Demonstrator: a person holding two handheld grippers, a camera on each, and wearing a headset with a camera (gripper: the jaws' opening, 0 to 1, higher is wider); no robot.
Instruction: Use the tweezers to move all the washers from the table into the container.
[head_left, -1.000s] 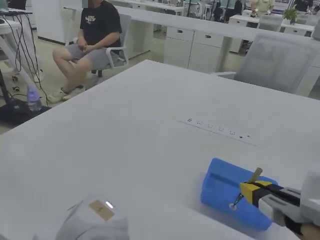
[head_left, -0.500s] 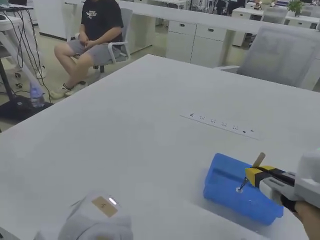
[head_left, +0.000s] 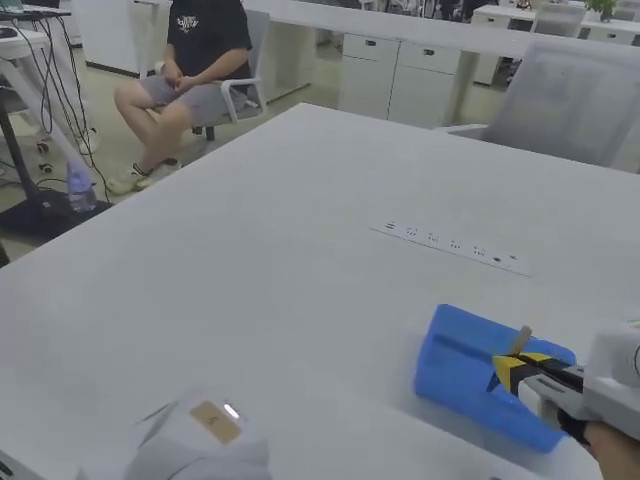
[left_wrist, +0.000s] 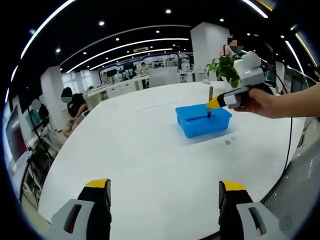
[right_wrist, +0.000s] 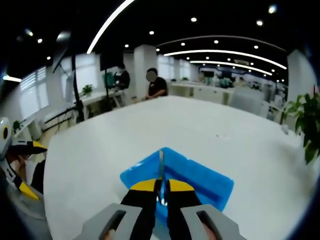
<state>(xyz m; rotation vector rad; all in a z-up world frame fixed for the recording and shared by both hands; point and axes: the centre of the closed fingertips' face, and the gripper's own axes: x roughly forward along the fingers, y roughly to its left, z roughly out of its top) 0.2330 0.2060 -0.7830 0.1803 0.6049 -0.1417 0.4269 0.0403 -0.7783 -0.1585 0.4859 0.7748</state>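
The right gripper (right_wrist: 161, 186), jaws pinched on the tweezers (right_wrist: 161, 161), hangs over the blue container (head_left: 450, 365). The left gripper (left_wrist: 165, 186) gapes wide, and the broad tabletop (head_left: 250, 260) stretches toward ten o'clock.

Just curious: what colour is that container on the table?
A blue plastic container, clearest in the left gripper view.

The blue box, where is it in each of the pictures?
Head view: the blue box sits at the lower right, on the table.
Left gripper view: the box is right of the middle, far across the table.
Right gripper view: the box is at the bottom middle, just past the jaws.
Shared landmark: the right gripper, shut on the tweezers, over the box.
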